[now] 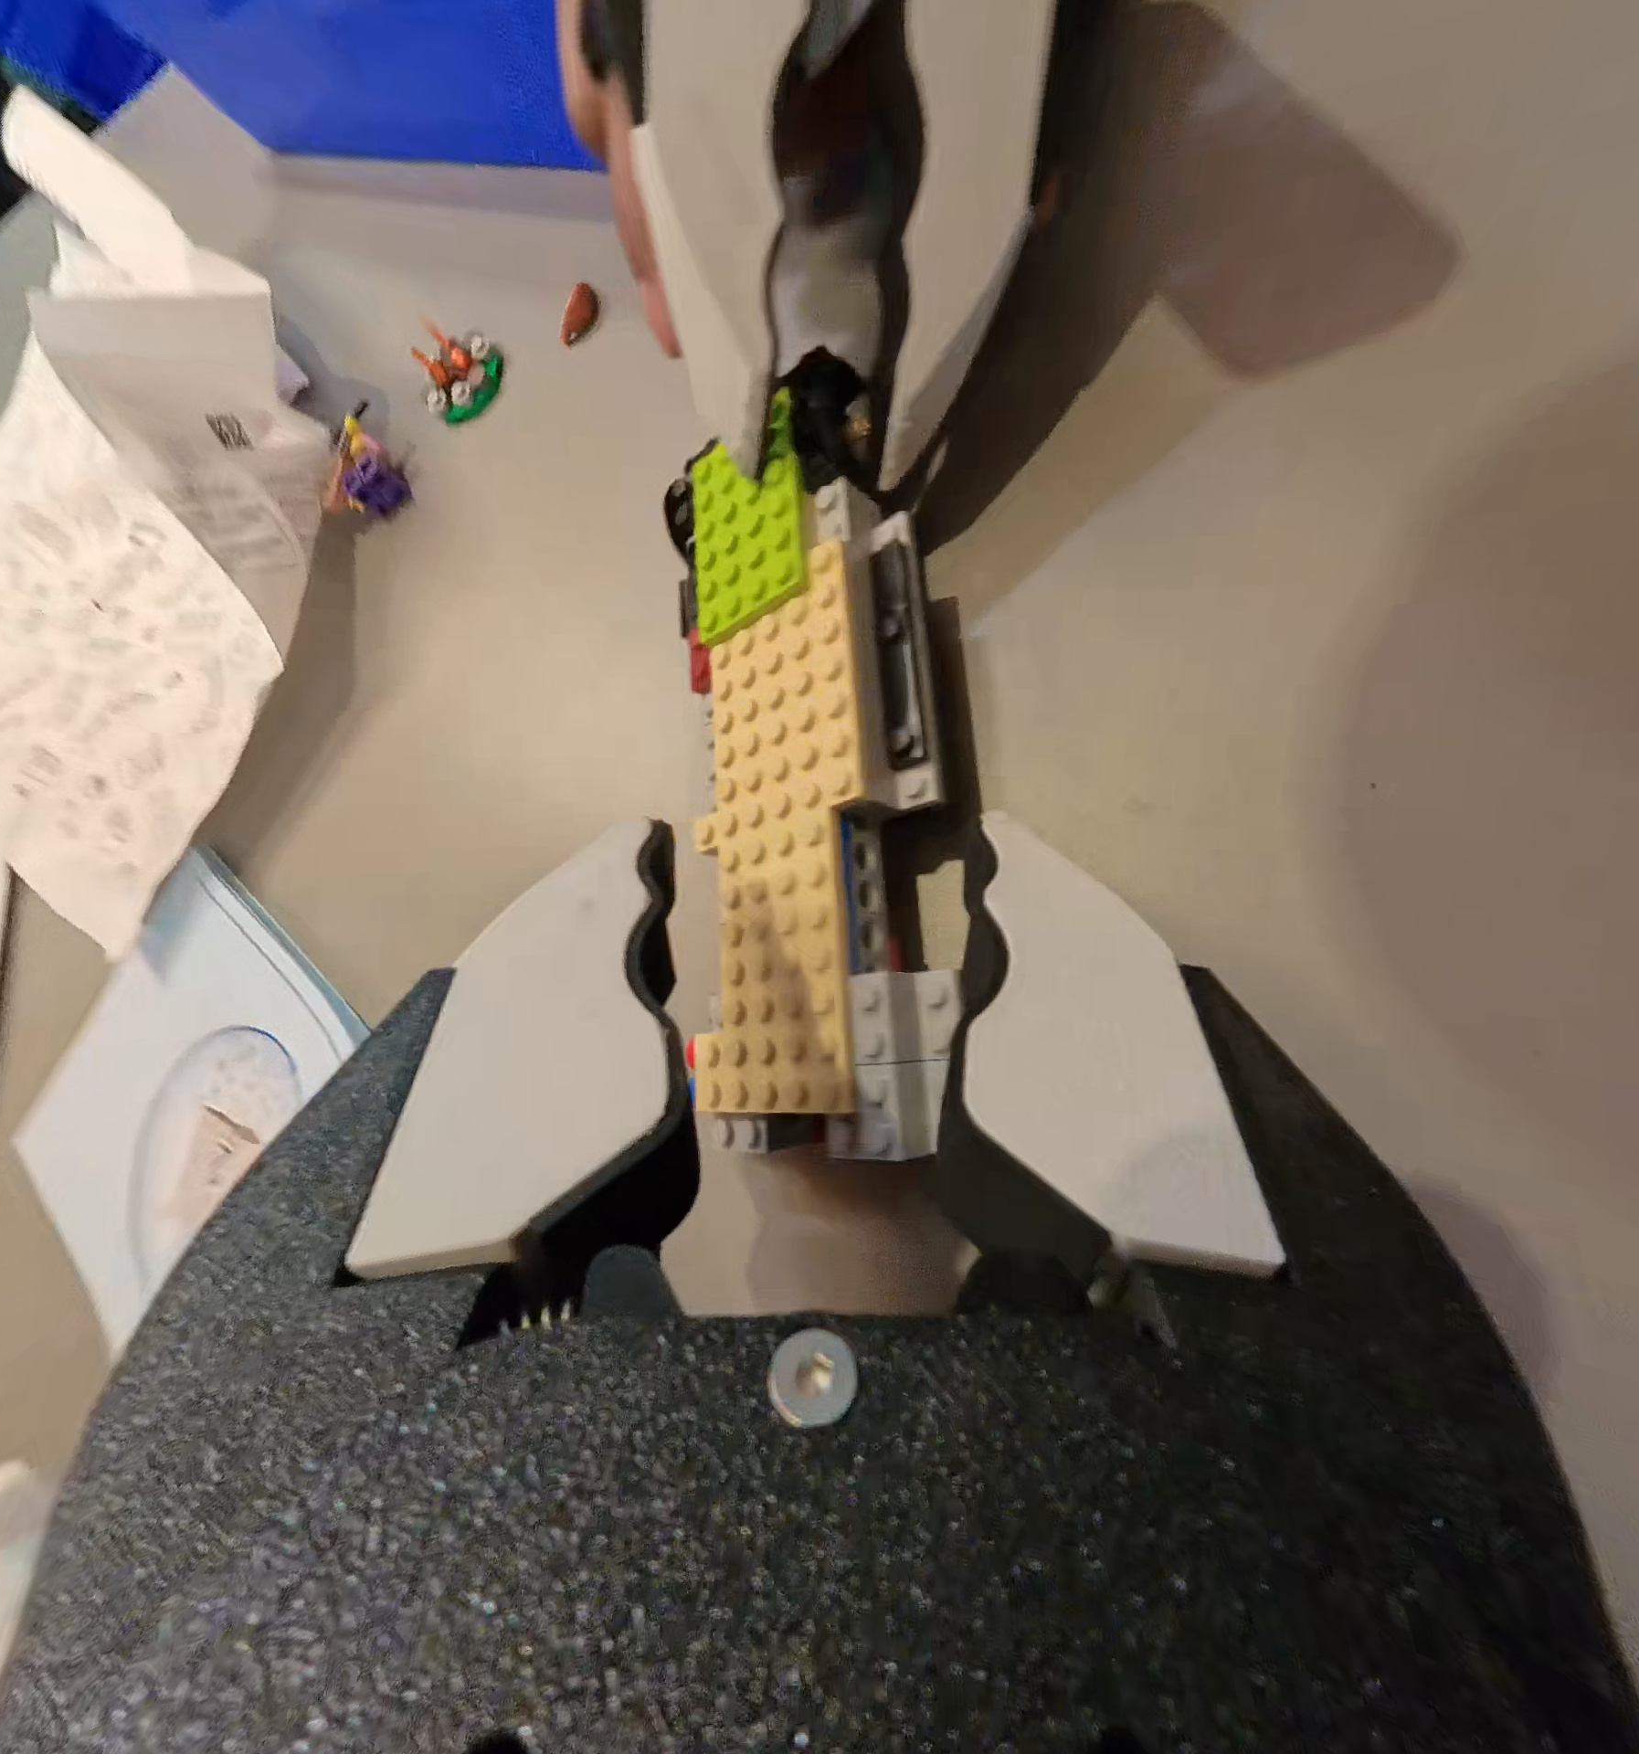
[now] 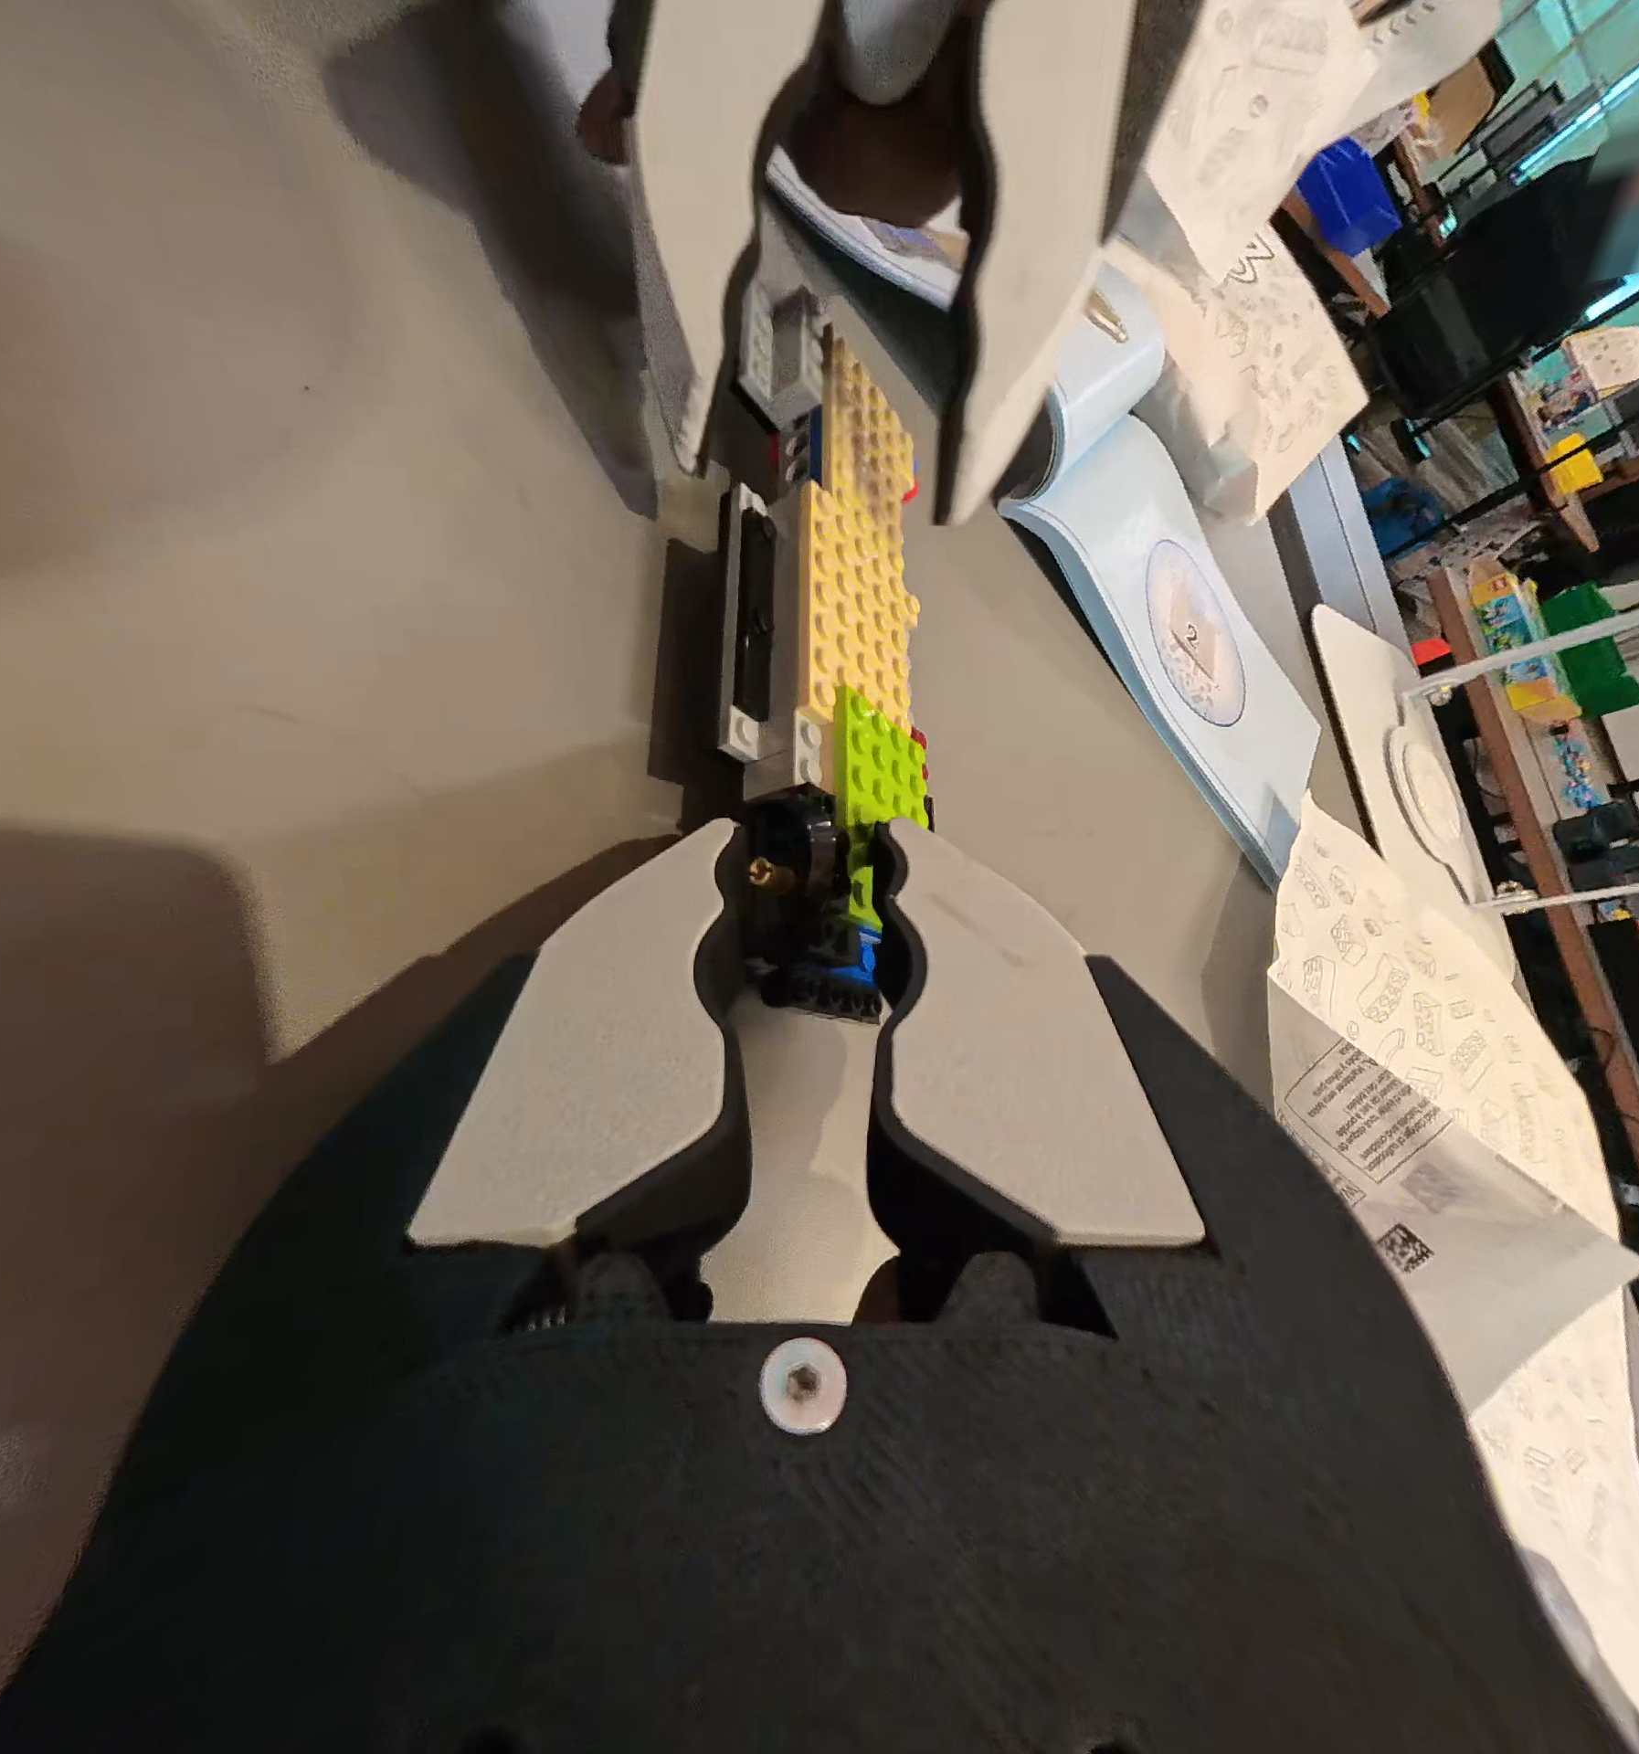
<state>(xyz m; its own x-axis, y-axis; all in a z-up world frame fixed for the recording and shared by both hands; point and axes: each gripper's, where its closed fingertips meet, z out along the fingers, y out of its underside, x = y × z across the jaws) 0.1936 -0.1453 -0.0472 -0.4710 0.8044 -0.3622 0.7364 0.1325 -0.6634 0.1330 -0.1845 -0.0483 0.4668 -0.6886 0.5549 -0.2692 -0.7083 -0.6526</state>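
A long brick model lies on the beige table [image 1: 1271,664], with a tan studded plate [image 1: 787,759] on top and a lime plate [image 1: 749,541] at its far end. My left gripper [image 1: 825,835] straddles the model's near end by the grey bricks [image 1: 901,1025], with its jaws wide and a gap beside the left pad. It also shows in the right wrist view [image 2: 825,489], spread around that end. My right gripper [image 2: 811,840] is shut on the model's other end, with its pads against the lime plate [image 2: 882,769] and the black parts [image 2: 787,873]. It also shows in the left wrist view [image 1: 816,408].
A light blue booklet [image 1: 180,1025] and printed paper sheets [image 1: 85,617] lie left of the model. Small loose builds sit beyond: a green round one [image 1: 464,375], a purple one [image 1: 374,479] and a brown piece [image 1: 580,311]. In the right wrist view, shelves with boxes [image 2: 1556,617] stand past the table edge. Across from one pair of fingers to the other is roughly 8 cm. The brown piece [image 1: 580,311] lies some 15 cm from my right tips, 20 cm from my left tips.
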